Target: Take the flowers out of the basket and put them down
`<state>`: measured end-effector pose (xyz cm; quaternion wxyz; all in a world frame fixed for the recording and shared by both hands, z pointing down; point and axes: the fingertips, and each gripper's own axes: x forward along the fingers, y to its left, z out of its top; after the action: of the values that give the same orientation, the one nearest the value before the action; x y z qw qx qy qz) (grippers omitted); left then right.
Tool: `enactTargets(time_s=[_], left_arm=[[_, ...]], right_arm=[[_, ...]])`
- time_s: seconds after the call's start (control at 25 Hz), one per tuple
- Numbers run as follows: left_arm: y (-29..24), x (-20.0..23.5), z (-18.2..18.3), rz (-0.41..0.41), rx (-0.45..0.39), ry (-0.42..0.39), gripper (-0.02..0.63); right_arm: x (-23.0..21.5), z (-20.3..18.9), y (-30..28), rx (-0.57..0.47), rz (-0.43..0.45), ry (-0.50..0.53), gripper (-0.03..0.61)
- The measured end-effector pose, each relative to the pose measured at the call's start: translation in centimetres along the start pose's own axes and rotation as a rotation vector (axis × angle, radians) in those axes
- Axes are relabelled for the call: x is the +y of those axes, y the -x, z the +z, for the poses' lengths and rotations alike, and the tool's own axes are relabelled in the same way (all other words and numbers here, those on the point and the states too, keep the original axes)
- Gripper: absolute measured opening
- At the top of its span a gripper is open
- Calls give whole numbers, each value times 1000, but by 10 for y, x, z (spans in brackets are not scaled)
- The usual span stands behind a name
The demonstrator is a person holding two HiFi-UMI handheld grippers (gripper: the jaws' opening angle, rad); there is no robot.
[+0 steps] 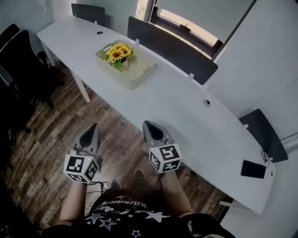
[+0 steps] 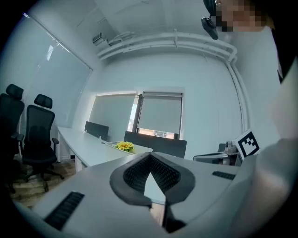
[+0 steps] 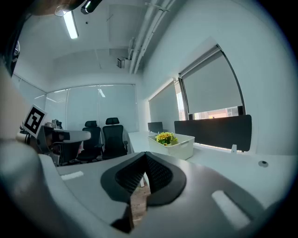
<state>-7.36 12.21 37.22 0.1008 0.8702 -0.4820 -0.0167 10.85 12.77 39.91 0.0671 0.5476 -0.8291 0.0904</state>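
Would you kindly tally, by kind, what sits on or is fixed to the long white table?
Basket: 1
Bunch of yellow flowers: 1
Dark divider panels: 3
Black flat device: 1
Total: 6

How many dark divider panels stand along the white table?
3 divider panels: one at the left end, one behind the basket, one near the right end. More may be out of view.

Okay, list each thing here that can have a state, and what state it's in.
flowers: in the basket, not yet taken out.
basket: on the table, holding the flowers.
left gripper: shut, nothing between its jaws.
right gripper: shut, nothing between its jaws.
window blind: lowered most of the way.
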Motion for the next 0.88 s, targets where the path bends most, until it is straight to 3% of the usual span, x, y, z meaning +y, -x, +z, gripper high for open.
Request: enactTargets(time_s=[0.32,0.64,0.76,0.88], left_arm=[[44,27,0,-10,-10,-8,9],[67,36,-7,-31,-11,15,9],[74,41,-13,-41,-7,28,9],[79,50,-11,-41,-11,25,9]], right_arm=[[54,-8,8,22,-4,32,2],[72,-11,12,19,-18,18,2],[83,-7,15,3,22,95,3],[87,-3,15,4,1,118,3]])
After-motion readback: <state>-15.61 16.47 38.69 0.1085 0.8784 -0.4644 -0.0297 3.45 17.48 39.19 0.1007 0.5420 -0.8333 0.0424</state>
